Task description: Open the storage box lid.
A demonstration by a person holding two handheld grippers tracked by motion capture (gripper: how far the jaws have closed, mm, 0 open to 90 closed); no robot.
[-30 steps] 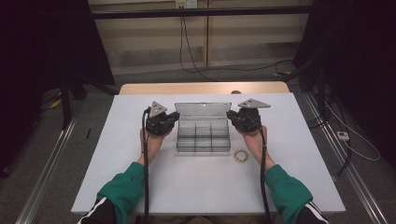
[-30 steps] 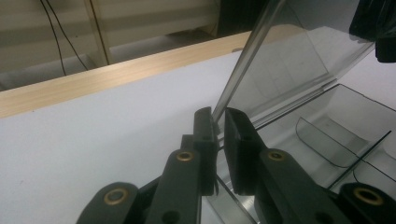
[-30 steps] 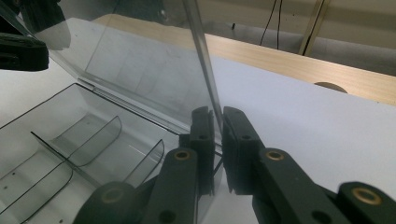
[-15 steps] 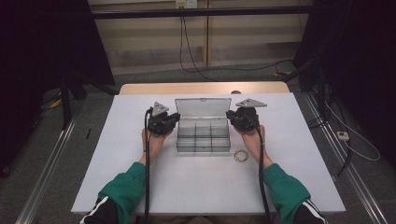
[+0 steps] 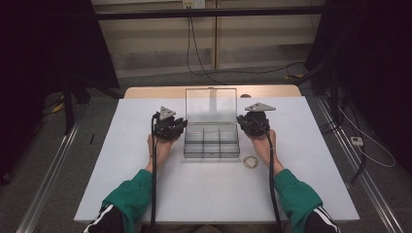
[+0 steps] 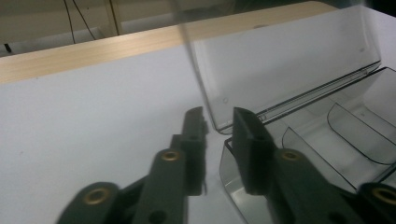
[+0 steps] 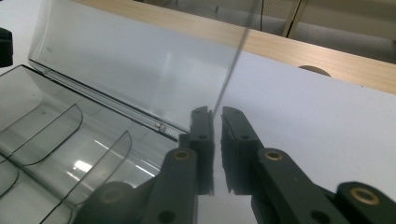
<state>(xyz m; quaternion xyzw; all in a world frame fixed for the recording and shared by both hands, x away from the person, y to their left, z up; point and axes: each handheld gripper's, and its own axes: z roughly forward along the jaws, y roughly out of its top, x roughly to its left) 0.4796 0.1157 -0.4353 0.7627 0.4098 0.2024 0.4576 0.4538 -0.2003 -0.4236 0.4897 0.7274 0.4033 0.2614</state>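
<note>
A clear plastic compartment box (image 5: 212,145) sits mid-table with its lid (image 5: 211,104) standing upright. My left gripper (image 5: 182,126) is at the lid's left edge near the hinge. In the left gripper view its jaws (image 6: 218,121) have just been opening; the lid's lower corner (image 6: 212,116) stands in the gap and no pad presses on it. My right gripper (image 5: 240,122) is at the lid's right edge. In the right gripper view its jaws (image 7: 217,119) are shut on that thin edge (image 7: 229,70). Curved dividers show inside the box (image 7: 56,140).
A small beaded ring (image 5: 250,161) lies on the white table (image 5: 218,199) by the box's front right corner. A wooden strip (image 5: 145,92) runs along the table's far edge. Dark stands and cables flank the table on the floor.
The lid has swung from a backward tilt to upright. The left gripper's jaws have parted off the lid's edge. Both hands have stayed by the box.
</note>
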